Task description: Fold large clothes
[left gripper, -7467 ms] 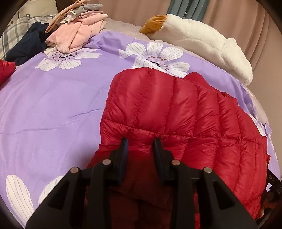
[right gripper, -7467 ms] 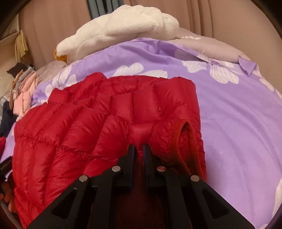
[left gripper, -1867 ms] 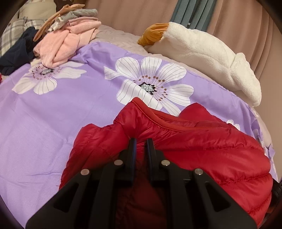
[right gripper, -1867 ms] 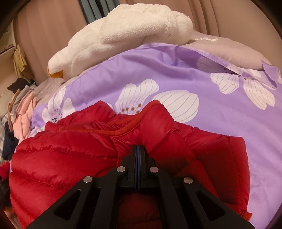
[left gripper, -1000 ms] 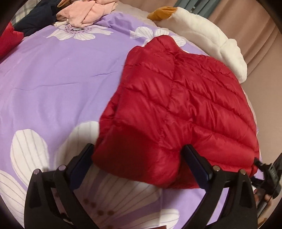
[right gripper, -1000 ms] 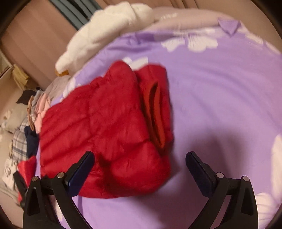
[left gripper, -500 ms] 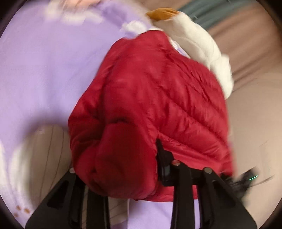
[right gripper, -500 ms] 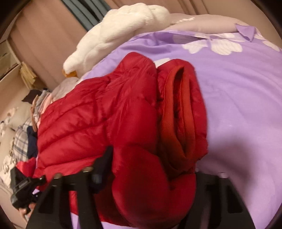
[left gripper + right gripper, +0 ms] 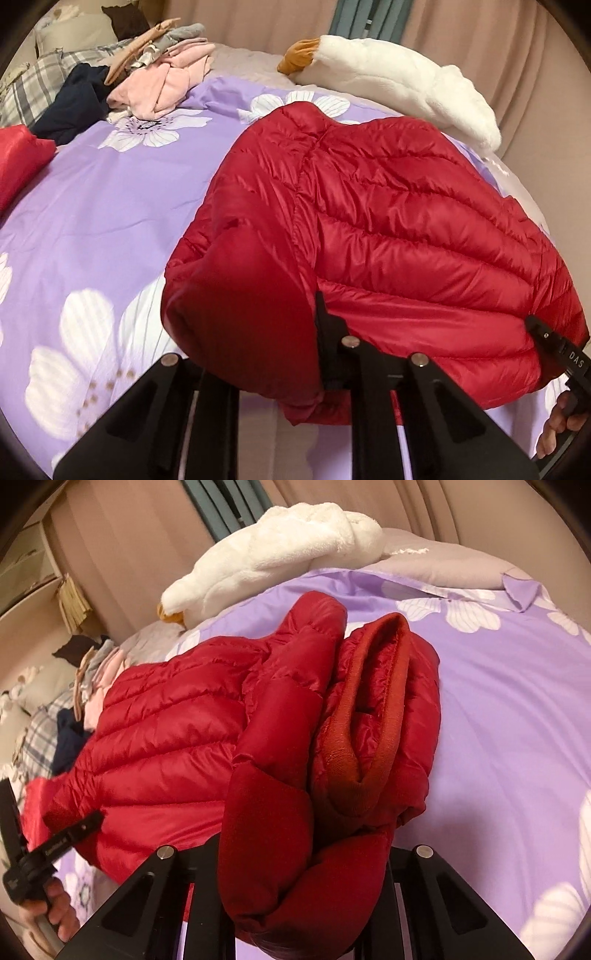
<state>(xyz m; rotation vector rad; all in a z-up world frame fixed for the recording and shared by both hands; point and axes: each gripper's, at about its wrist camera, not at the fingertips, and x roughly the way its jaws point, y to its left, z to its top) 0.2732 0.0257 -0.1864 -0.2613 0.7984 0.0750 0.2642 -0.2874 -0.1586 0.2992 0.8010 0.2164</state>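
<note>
A folded red puffer jacket [image 9: 369, 229] lies on the purple flowered bedspread [image 9: 110, 206]. My left gripper [image 9: 258, 350] is shut on the jacket's near left end; its left finger is hidden under the fabric. In the right wrist view the jacket [image 9: 177, 738] shows its rolled collar [image 9: 354, 731] at the right end. My right gripper [image 9: 303, 878] is shut on that bulky near right end, fabric bulging between the fingers. Each gripper's tip shows in the other's view, at the jacket's far corner.
A white plush goose [image 9: 399, 77] lies at the head of the bed, also in the right wrist view [image 9: 280, 550]. A heap of pink, grey and navy clothes [image 9: 155, 85] sits far left. Another red garment [image 9: 18, 158] lies at the left edge. Curtains hang behind.
Both grippers, wide open and pulled back a second ago, have come in and closed on the two near ends of the folded jacket.
</note>
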